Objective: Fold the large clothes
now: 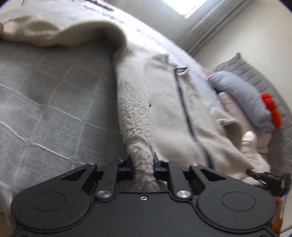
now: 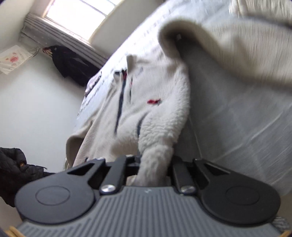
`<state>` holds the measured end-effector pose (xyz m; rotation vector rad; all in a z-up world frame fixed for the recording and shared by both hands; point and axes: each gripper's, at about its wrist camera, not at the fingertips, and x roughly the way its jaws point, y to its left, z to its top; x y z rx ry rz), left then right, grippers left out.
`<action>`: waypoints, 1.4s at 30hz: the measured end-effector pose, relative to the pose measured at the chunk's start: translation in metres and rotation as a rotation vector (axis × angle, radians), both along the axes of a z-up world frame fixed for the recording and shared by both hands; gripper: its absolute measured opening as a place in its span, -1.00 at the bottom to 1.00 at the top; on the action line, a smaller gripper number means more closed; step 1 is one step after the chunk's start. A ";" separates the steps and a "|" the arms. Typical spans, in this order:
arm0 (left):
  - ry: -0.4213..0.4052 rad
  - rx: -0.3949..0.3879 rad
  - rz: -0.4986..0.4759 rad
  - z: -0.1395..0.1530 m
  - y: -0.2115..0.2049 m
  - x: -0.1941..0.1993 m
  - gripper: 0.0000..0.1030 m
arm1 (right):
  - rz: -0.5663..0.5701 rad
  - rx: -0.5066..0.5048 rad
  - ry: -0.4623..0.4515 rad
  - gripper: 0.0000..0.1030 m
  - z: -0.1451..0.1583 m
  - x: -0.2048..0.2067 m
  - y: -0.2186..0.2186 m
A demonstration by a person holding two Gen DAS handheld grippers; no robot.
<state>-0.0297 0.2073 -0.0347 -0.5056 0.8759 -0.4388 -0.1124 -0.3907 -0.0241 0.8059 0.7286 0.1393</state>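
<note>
A cream fleece jacket [image 1: 164, 102] with a dark zipper and a small red tag lies spread on a grey bed cover [image 1: 54, 102]. My left gripper [image 1: 144, 169] is shut on a bunched fold of the fleece at its near edge. In the right wrist view the same fleece jacket [image 2: 155, 113] fills the middle, and my right gripper [image 2: 155, 169] is shut on another bunched part of its near edge. A sleeve [image 1: 73, 31] curls up and away across the bed; it also shows in the right wrist view [image 2: 228, 45].
A pile of other clothes, with a grey garment [image 1: 242, 96] and red pompoms [image 1: 272, 111], sits at the right of the bed. A dark coat [image 2: 71, 65] hangs on the wall below a window [image 2: 80, 16]. A black padded jacket [image 2: 14, 169] is at the left.
</note>
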 end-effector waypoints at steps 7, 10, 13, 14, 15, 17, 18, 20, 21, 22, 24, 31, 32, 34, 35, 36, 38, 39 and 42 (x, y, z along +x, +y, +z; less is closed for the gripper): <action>0.104 0.211 -0.108 -0.025 -0.012 -0.019 -0.58 | 0.016 -0.182 0.128 -0.79 0.003 -0.015 -0.002; 0.086 0.286 -0.122 -0.030 -0.020 -0.016 -0.44 | 0.017 -0.248 0.292 -0.40 -0.038 0.006 0.006; -0.013 0.401 -0.090 -0.008 -0.025 -0.025 0.35 | -0.006 -0.216 0.274 0.05 -0.036 -0.001 -0.006; -0.066 0.435 -0.070 0.000 -0.026 -0.028 0.64 | -0.043 -0.225 0.241 0.24 -0.030 -0.005 -0.015; -0.115 0.458 -0.055 0.006 -0.026 -0.031 0.74 | -0.084 -0.245 0.206 0.55 -0.021 -0.009 -0.024; -0.163 0.471 -0.041 0.014 -0.026 -0.031 0.76 | -0.187 -0.283 0.160 0.69 -0.007 -0.016 -0.050; -0.171 0.467 -0.033 0.018 -0.026 -0.026 0.77 | -0.239 -0.290 0.158 0.69 -0.002 -0.018 -0.064; -0.186 0.462 -0.024 0.020 -0.038 -0.015 0.81 | -0.362 -0.312 0.169 0.69 0.000 -0.021 -0.095; -0.191 0.467 -0.026 0.020 -0.047 -0.009 0.82 | -0.423 -0.334 0.187 0.69 -0.003 -0.019 -0.109; -0.198 0.475 -0.030 0.022 -0.055 -0.004 0.82 | -0.468 -0.357 0.209 0.69 -0.008 -0.017 -0.123; -0.224 0.473 -0.066 0.028 -0.081 0.009 0.82 | -0.522 -0.406 0.279 0.68 -0.027 -0.004 -0.148; -0.206 0.459 -0.182 0.024 -0.199 0.081 0.82 | -0.492 -0.507 0.223 -0.78 -0.056 0.024 -0.158; -0.214 0.450 -0.196 0.023 -0.218 0.093 0.81 | -0.490 -0.557 0.209 -0.78 -0.045 0.029 -0.153; -0.253 0.429 -0.211 0.024 -0.252 0.112 0.78 | -0.464 -0.665 0.120 -0.79 -0.018 0.035 -0.147; -0.279 0.426 -0.213 0.025 -0.269 0.123 0.77 | -0.459 -0.718 0.084 -0.79 -0.001 0.040 -0.148; -0.302 0.428 -0.215 0.026 -0.287 0.134 0.77 | -0.461 -0.762 0.047 -0.79 0.016 0.045 -0.150; -0.339 0.423 -0.221 0.027 -0.319 0.155 0.70 | -0.478 -0.838 -0.015 -0.79 0.052 0.059 -0.159; -0.351 0.421 -0.228 0.027 -0.335 0.165 0.47 | -0.495 -0.873 -0.049 -0.79 0.070 0.065 -0.166; -0.371 0.403 -0.222 0.022 -0.378 0.197 -0.10 | -0.559 -0.998 -0.122 -0.80 0.114 0.084 -0.190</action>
